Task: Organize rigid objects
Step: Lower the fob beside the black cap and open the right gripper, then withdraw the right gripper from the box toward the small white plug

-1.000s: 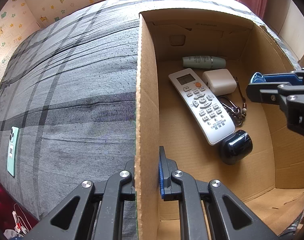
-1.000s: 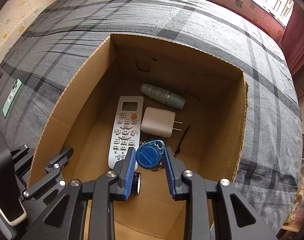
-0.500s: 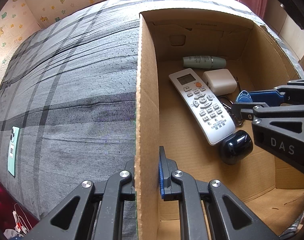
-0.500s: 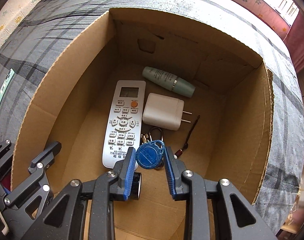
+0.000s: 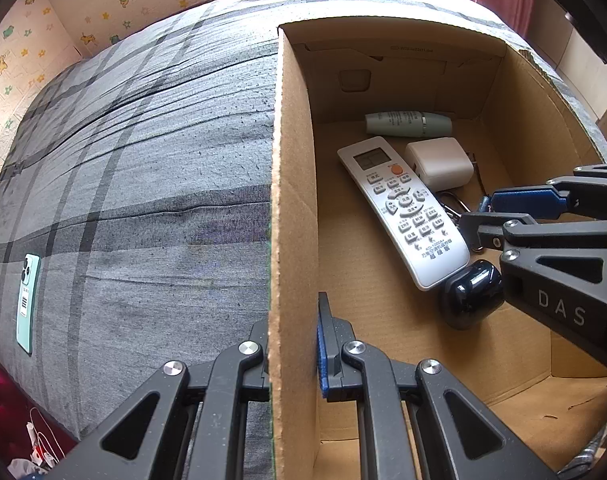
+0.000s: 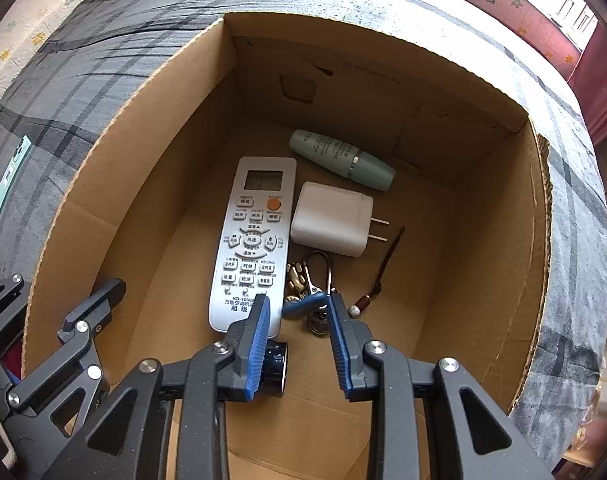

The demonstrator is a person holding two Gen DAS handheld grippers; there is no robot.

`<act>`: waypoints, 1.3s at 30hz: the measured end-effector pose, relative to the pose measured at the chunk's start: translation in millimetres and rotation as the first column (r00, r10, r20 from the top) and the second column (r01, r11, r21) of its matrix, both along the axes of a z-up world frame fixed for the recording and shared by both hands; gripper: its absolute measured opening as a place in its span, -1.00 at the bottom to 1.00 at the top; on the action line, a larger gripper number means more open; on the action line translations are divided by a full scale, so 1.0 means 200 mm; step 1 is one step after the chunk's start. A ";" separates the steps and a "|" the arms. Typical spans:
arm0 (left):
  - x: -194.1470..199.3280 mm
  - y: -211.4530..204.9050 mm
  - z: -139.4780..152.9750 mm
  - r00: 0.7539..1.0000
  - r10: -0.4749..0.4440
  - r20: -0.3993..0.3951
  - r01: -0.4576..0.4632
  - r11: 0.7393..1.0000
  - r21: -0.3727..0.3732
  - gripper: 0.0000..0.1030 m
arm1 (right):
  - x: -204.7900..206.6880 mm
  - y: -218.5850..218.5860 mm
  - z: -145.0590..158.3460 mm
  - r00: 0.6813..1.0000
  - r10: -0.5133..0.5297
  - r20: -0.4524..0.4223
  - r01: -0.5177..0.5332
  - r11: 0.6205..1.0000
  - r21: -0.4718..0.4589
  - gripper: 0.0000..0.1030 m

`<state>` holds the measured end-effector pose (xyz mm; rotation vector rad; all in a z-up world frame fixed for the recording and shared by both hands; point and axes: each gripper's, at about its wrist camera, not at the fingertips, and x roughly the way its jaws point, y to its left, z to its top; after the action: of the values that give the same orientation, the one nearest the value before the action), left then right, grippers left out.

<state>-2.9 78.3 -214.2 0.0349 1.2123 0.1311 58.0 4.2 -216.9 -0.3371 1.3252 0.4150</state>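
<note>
Releasing key bunch [image 6: 308, 300] into cardboard box [image 6: 115, 184]: my right tool [image 6: 299, 312] spread, tag loose between; left tool [image 5: 293, 334] pinches box wall. Next: lift clear.

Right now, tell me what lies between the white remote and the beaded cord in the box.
The key bunch with its blue fob lies there on the box floor, between the remote and the cord; the right wrist view shows it.

grey plaid bedspread [image 5: 143, 200], star-patterned wallpaper [image 5: 23, 60]

One box [image 6: 103, 208], remote [image 6: 253, 240], charger [image 6: 329, 218], bottle [image 6: 339, 159], keyring [image 6: 309, 280], dark case [image 5: 469, 300], phone [image 5: 26, 302]
</note>
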 end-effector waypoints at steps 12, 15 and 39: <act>0.00 0.00 0.00 1.000 0.000 0.000 0.000 1.000 0.003 -0.76 | -0.05 -0.01 0.14 0.997 -0.003 0.080 0.001 1.000 0.028 0.19; 0.00 0.00 0.00 1.000 0.002 0.000 -0.002 1.000 -0.002 -0.76 | -0.05 -0.04 0.19 0.996 -0.011 0.088 0.007 0.999 0.036 0.34; 0.00 -0.02 0.00 1.000 0.002 -0.007 -0.002 1.000 0.016 -0.76 | -0.10 -0.29 0.44 0.981 -0.076 0.177 0.062 0.995 0.081 0.99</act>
<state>-2.6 75.1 -213.3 0.0488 1.2181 0.1424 38.5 -54.7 -128.2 -0.2590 1.1384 0.3658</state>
